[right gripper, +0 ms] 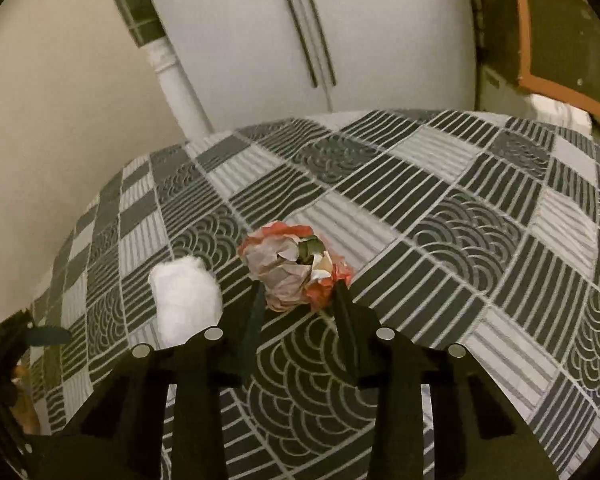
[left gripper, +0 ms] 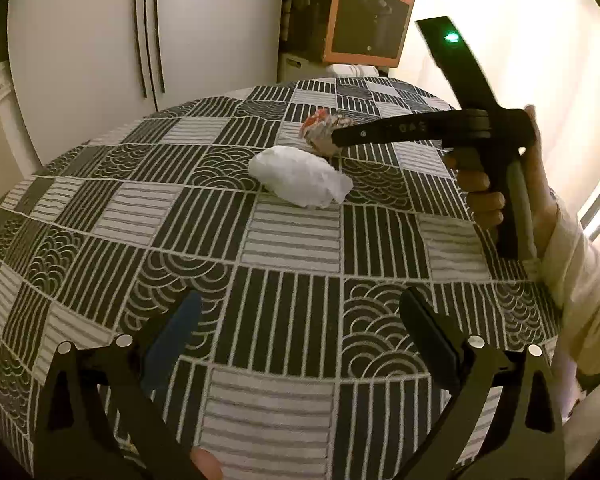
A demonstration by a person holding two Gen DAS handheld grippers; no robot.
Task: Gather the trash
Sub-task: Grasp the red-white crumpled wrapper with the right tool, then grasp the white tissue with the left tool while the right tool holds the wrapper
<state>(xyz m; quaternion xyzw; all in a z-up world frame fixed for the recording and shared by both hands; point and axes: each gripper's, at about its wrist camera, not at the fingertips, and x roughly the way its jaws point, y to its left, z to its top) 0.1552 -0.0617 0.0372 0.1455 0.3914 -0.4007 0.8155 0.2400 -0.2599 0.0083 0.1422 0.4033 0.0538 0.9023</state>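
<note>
A table (left gripper: 100,216) fills most of both views, covered by a black, grey and white cloth (right gripper: 460,240) printed in squares of stripes and nested arcs; behind it stands a white fridge (left gripper: 80,40) with two dark vertical handles; to the fridge's right, at the table's far edge, sits an orange and black box (left gripper: 364,12), and a white pipe (right gripper: 180,92) runs down the wall on the fridge's other side.

From the left wrist view, the left gripper (left gripper: 300,336) hangs over the near part of the cloth, its fingers (left gripper: 428,332) wide apart with only bare cloth between them; a fingertip of the holding hand shows at the bottom edge. At the right of that view a hand (left gripper: 496,196) in a pale sleeve (left gripper: 584,292) grips the handle of the right gripper (right gripper: 296,296), which reaches in from the right toward the middle of the table; a green light glows on its upright black part.

Two pieces of trash lie near the table's centre, close together; whether they touch cannot be told. The larger is a white wad (left gripper: 300,176) of crumpled paper, lying free on the cloth. The smaller is a red wad (right gripper: 296,264), crumpled paper in red, beige and a little green; the right gripper's fingers (right gripper: 346,308) stand narrowly apart on either side of its near end, the tips right against the paper; the pictures do not settle whether they already press on it.
</note>
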